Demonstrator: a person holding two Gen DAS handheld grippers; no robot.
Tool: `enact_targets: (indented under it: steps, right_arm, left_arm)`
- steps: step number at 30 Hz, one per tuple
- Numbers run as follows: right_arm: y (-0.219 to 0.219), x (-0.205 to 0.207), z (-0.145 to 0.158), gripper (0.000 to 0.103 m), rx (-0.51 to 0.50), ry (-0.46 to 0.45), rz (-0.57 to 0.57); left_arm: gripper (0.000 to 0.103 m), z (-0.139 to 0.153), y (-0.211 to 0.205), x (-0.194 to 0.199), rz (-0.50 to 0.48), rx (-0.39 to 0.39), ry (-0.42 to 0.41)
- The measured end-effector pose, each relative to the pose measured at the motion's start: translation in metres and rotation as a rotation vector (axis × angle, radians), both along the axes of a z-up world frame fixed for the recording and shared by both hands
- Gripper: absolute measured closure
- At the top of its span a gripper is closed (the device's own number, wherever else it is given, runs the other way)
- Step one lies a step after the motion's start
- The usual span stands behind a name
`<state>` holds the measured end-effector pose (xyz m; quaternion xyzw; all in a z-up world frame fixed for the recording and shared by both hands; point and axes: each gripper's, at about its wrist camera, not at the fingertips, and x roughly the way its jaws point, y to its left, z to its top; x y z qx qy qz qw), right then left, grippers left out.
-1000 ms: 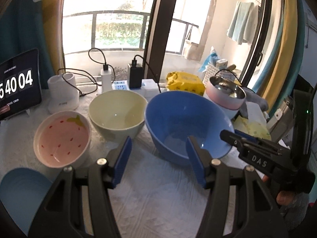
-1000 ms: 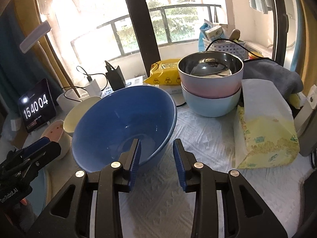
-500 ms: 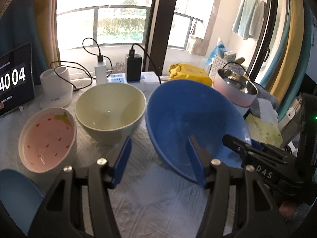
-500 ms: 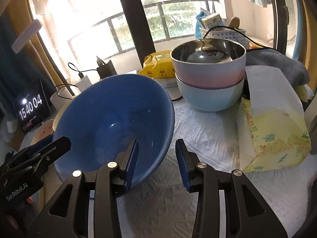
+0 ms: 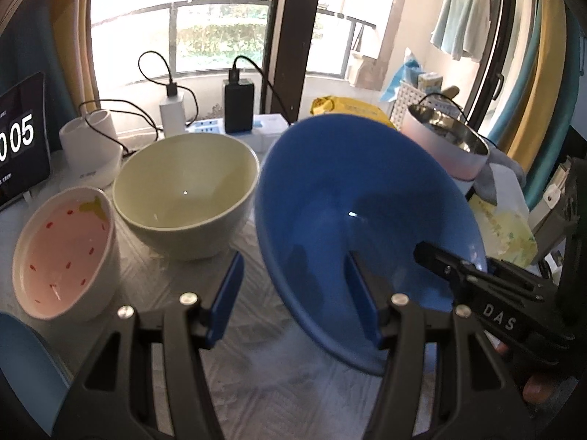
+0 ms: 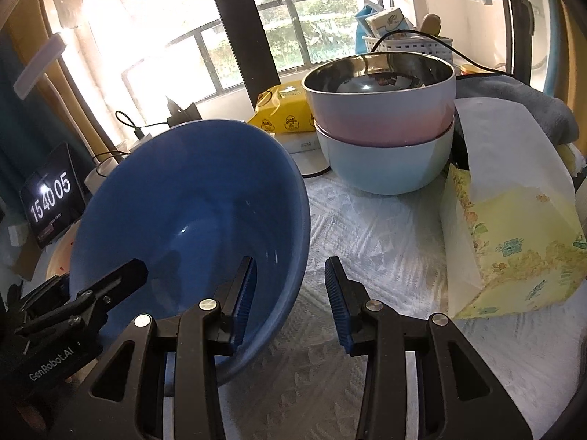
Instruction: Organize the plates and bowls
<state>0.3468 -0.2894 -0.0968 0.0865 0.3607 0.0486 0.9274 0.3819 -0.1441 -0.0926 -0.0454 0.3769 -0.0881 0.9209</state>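
Note:
A large blue bowl (image 5: pixel 352 212) (image 6: pixel 190 212) stands tilted on the white cloth, its opening turned toward both cameras. My left gripper (image 5: pixel 293 293) straddles its near rim, the right finger inside the bowl and the left finger well outside; the jaws are wide and do not press on it. My right gripper (image 6: pixel 290 293) straddles the bowl's other side, left finger inside and right finger outside, with a gap to the wall. A cream-green bowl (image 5: pixel 183 190), a pink strawberry bowl (image 5: pixel 64 253) and a pale blue plate (image 5: pixel 22 366) lie to the left.
A steel-lined pink bowl (image 6: pixel 381 91) is stacked in a pale blue bowl (image 6: pixel 385 161) at the back right. A tissue pack (image 6: pixel 513 227) sits right of it, a yellow wipes pack (image 6: pixel 282 110) behind. A clock tablet (image 6: pixel 49 198), chargers and cables (image 5: pixel 238 102) line the window side.
The blue bowl has tipped from flat to steeply tilted. Both grippers have come lower and closer, their inner fingers now deeper in the bowl. The right jaws widened a little.

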Motion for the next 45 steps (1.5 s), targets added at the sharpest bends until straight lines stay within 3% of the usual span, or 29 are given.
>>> enact_targets:
  steps: [8, 13, 18, 35, 45]
  right_arm:
    - [0.000, 0.001, -0.004, 0.064, -0.004, -0.001, 0.004]
    - [0.006, -0.003, -0.004, 0.089, -0.013, -0.010, 0.041]
    - [0.010, -0.007, -0.002, 0.091, -0.030, -0.023, 0.038]
    - [0.026, -0.045, 0.024, 0.092, -0.030, -0.058, 0.042]
    - [0.041, -0.074, 0.034, 0.092, -0.021, -0.064, 0.040]
  left_arm:
    - [0.047, -0.009, -0.003, 0.002, -0.016, 0.012, 0.006]
    - [0.072, -0.011, -0.002, 0.000, -0.024, -0.010, 0.001]
    - [0.083, -0.011, 0.003, -0.003, -0.002, -0.024, 0.002]
    - [0.083, 0.022, 0.021, -0.047, 0.008, -0.036, -0.063]
    - [0.083, 0.027, 0.035, -0.081, 0.009, -0.045, -0.058]
